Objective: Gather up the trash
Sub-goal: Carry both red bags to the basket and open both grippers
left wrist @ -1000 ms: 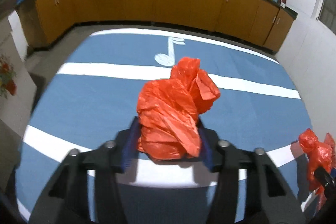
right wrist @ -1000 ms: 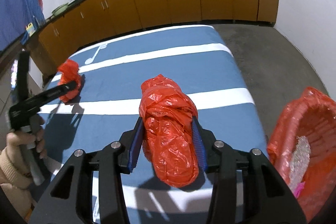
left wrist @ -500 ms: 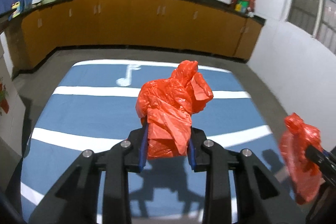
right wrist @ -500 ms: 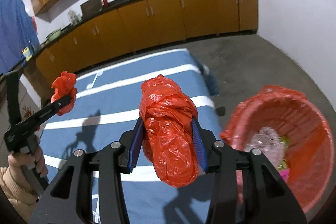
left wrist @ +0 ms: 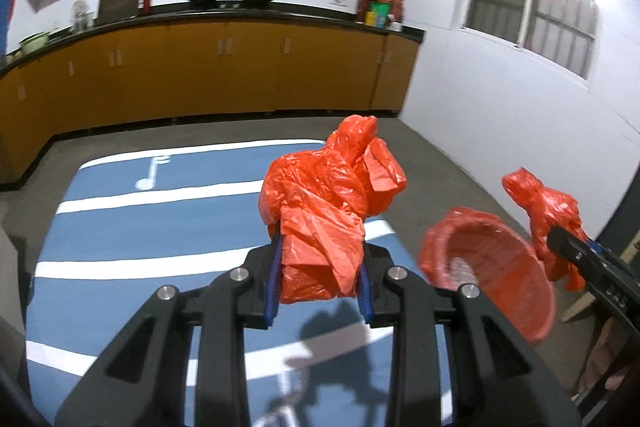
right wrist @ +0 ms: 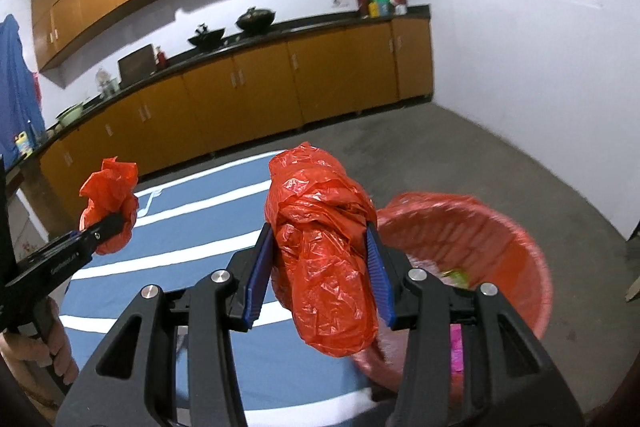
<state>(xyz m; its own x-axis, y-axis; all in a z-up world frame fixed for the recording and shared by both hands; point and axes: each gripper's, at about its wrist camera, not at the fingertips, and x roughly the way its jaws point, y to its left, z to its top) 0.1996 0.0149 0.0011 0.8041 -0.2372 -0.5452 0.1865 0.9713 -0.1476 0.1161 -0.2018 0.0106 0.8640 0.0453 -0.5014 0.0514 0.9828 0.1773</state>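
Observation:
My left gripper is shut on a crumpled red plastic bag, held up above the blue table. My right gripper is shut on a second red plastic bag, held beside and above a red-lined trash bin on the floor to the right of the table. The bin holds some litter. In the left wrist view the bin sits at right, with the right gripper and its bag over its far side. The left gripper's bag shows at left in the right wrist view.
The blue table cloth has white stripes and a music note. Orange cabinets under a black counter with woks line the back wall. A white wall with a window stands at right. Grey floor surrounds the bin.
Both grippers have risen and swung right, still holding their bags. The right gripper has moved from over the table to beside the bin, which now fills more of its view.

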